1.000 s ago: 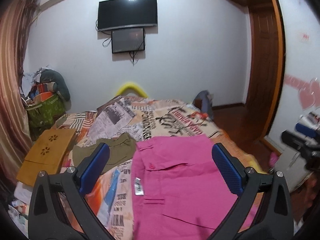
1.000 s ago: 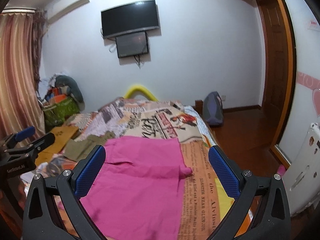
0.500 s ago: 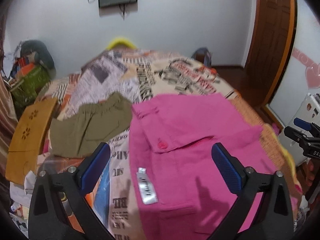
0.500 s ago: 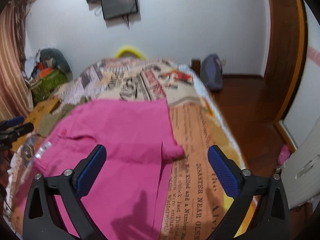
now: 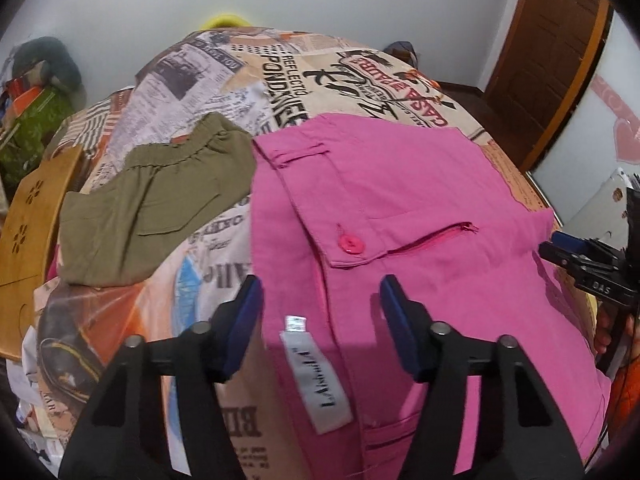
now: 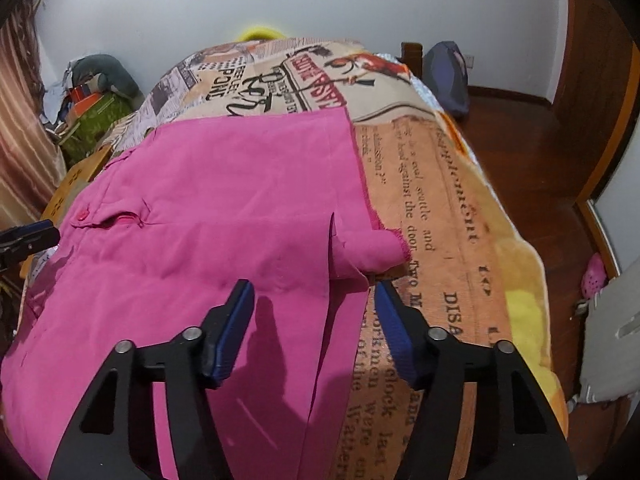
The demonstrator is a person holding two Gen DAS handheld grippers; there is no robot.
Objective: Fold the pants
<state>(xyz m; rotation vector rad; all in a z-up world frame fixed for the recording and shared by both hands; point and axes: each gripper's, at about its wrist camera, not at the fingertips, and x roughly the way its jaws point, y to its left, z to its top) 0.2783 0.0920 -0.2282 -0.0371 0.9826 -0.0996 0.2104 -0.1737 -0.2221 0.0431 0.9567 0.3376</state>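
Pink pants (image 5: 420, 208) lie spread on the bed, waistband with a pink button (image 5: 350, 245) and a white label (image 5: 316, 380) toward the left side. My left gripper (image 5: 322, 304) is open, low over the waistband's near edge, by the label. In the right wrist view the pants (image 6: 208, 208) reach a hem with a small folded flap (image 6: 372, 250). My right gripper (image 6: 312, 308) is open, low over the near leg's edge just below that flap. Neither holds cloth.
Olive shorts (image 5: 152, 200) lie left of the pants on the newspaper-print bedspread (image 5: 280, 76). A wooden panel (image 5: 28, 216) leans at the bed's left. A bag (image 6: 448, 76) and wood floor are to the right. The bed's right edge (image 6: 532, 280) drops off.
Both grippers have tilted down and moved closer to the pants. Their jaws have narrowed from wide open to partly open.
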